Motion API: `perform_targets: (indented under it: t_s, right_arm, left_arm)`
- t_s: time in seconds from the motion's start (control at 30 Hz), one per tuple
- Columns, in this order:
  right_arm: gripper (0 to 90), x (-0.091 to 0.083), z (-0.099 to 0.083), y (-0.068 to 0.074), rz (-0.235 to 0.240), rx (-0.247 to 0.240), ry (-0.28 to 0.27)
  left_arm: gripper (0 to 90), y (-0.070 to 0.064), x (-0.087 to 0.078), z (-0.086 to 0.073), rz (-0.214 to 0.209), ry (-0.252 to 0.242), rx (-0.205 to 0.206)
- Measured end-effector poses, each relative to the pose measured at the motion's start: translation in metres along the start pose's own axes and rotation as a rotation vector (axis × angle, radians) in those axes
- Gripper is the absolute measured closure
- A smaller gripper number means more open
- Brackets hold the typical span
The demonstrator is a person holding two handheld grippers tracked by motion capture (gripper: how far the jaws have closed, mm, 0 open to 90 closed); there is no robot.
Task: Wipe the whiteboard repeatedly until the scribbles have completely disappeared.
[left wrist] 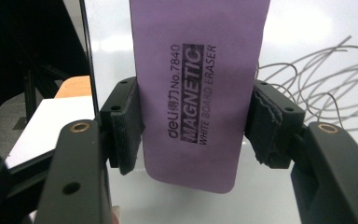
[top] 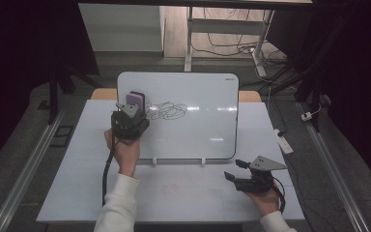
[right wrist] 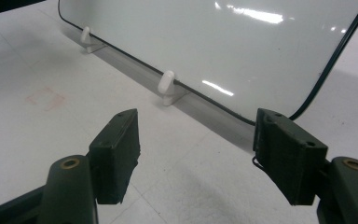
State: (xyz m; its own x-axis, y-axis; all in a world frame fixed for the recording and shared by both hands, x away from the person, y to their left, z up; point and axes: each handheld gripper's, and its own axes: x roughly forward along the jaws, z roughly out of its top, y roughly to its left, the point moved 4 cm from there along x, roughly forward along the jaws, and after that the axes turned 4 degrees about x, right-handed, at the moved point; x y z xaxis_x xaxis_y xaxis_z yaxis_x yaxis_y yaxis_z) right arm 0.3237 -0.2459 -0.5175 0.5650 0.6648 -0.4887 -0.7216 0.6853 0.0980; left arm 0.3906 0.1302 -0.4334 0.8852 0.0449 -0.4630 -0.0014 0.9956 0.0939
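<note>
whiteboard (top: 198,130) propped on table (top: 174,193), centre-rear | scribble (top: 166,111) on board's upper left | eraser (top: 135,100) against board, just left of scribble | left gripper (top: 134,104) at eraser | right gripper (top: 235,170) before board's right corner

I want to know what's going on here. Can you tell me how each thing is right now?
Eraser: purple, clamped between the left gripper's fingers, held up at the whiteboard.
Left gripper: shut on the eraser.
Right gripper: open, holding nothing, low over the table.
Whiteboard: propped on two white feet, tilted back, scribbled on.
Scribble: not wiped off yet.
Table: white, with a faint red mark.
</note>
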Motion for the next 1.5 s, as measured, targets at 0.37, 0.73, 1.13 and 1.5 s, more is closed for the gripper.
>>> perform_targets:
  t_s: [0.37,0.73,1.13,1.5]
  right_arm:
    - [31.2,0.000,0.001,0.000,-0.003,0.005,-0.003]
    - [31.4,0.000,0.001,0.000,0.000,0.003,-0.010]
    - [31.6,0.001,0.001,0.002,0.003,-0.003,-0.011]
    - [32.0,-0.001,0.001,0.001,-0.001,-0.002,-0.017]
  left_arm:
    - [41.0,-0.011,0.008,0.005,0.036,0.020,0.048]
    - [41.0,-0.032,0.012,0.003,0.038,0.034,0.131]
    - [41.1,-0.093,0.010,0.001,-0.040,0.018,0.258]
    - [41.2,-0.038,0.009,0.000,-0.037,0.031,0.157]
